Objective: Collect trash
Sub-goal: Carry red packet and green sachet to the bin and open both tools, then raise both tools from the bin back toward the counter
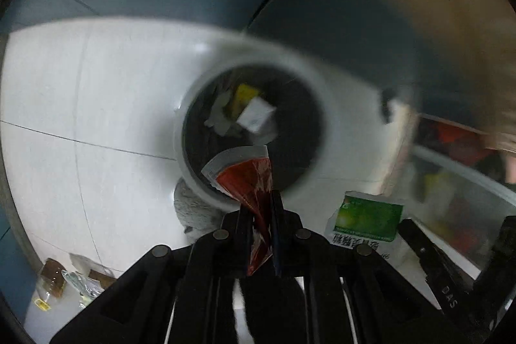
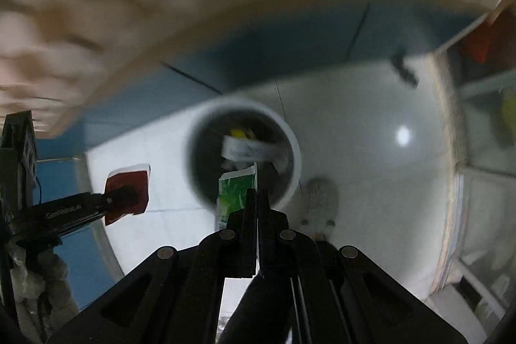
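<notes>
The left gripper (image 1: 262,208) was clamped on a red wrapper (image 1: 248,179), held above the white trash bin (image 1: 309,79). The right gripper (image 2: 257,199) was pinched closed on a green packet (image 2: 235,192), also over the bin's open mouth. Inside lay a yellow item (image 1: 245,95) and a white carton (image 1: 256,116). The bin stood on a white tiled floor (image 1: 96,105).

Open mouth of the bin (image 1: 248,131) below, partly filled; grey fluffy thing (image 1: 193,208) against its rim.
</notes>
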A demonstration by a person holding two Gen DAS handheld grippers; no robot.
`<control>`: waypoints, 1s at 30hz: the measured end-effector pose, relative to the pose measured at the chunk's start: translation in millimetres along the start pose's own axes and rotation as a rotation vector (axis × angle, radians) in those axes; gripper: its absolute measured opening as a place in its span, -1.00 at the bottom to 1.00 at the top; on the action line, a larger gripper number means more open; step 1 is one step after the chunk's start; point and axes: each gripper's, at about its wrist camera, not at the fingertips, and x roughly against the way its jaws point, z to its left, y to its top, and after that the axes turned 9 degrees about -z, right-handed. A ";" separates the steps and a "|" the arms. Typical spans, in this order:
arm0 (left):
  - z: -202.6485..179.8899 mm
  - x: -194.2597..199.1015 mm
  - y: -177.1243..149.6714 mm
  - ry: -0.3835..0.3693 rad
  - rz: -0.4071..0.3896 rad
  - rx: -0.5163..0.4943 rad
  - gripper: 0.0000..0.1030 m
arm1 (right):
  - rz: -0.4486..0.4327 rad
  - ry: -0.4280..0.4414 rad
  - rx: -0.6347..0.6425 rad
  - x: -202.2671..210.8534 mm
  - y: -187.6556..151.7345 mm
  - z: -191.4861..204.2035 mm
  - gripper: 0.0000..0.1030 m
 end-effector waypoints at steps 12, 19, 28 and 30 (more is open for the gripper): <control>27.1 -85.3 -0.8 0.100 0.020 -0.051 -0.02 | 0.174 -0.047 0.026 -186.3 -14.7 -34.8 -0.98; 30.3 -39.7 -13.1 0.227 -0.102 -0.094 0.90 | 0.136 -0.092 0.096 -163.4 -18.1 -28.3 0.76; 18.1 35.9 -39.9 0.324 -0.274 -0.163 0.96 | 0.040 -0.172 0.210 -104.1 -14.5 -2.6 1.00; 9.7 58.5 -49.9 0.315 -0.290 -0.171 0.96 | 0.023 -0.171 0.220 -84.4 -14.7 0.5 1.00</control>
